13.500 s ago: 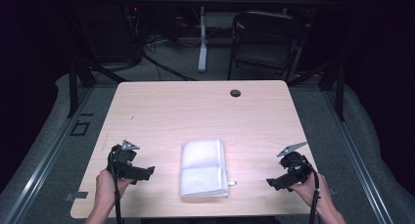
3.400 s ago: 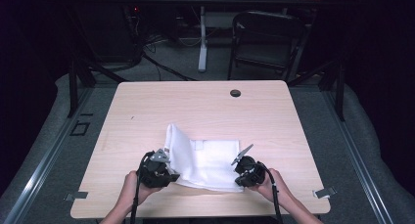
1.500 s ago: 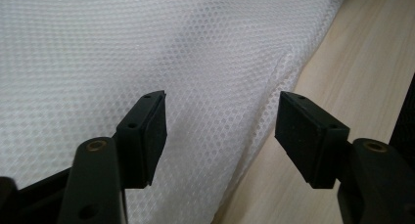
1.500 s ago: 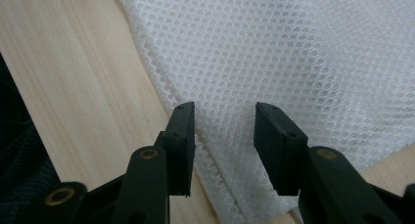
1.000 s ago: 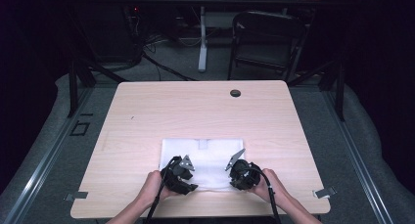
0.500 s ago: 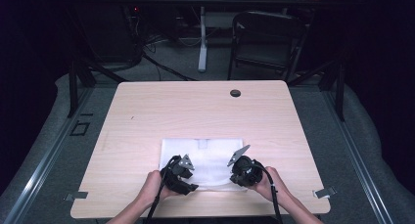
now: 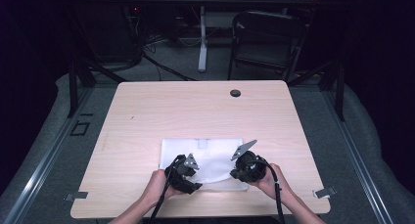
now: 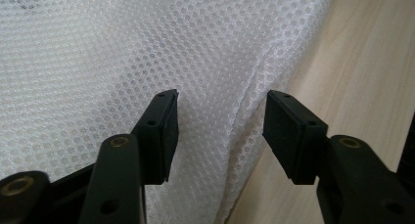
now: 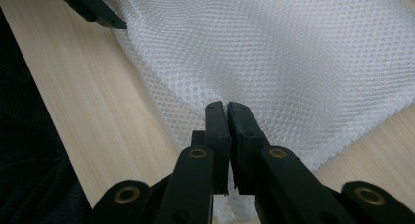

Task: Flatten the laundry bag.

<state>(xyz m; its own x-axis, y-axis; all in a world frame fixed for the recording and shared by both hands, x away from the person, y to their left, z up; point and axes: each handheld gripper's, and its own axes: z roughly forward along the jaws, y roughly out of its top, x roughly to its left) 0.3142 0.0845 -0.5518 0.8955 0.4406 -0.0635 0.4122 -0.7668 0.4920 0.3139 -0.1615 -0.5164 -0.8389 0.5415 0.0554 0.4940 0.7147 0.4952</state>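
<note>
A white mesh cloth lies flat on the wooden table, near its front edge. My left gripper rests at the cloth's near left part. In the left gripper view the left gripper is open; its jaws have just been opening, and a ridge of the cloth lies between the pads untouched. My right gripper is at the near right part. In the right gripper view the right gripper is shut on the hem of the cloth.
A small black round grommet sits near the table's far edge. A folding chair and cables stand on the floor beyond. Bare wood surrounds the cloth. The left gripper's jaw shows at the top left of the right gripper view.
The cloth, earlier a narrow folded stack with both grippers far out at the sides, now lies spread wide. Over the last second my right gripper has lifted slightly at the near edge.
</note>
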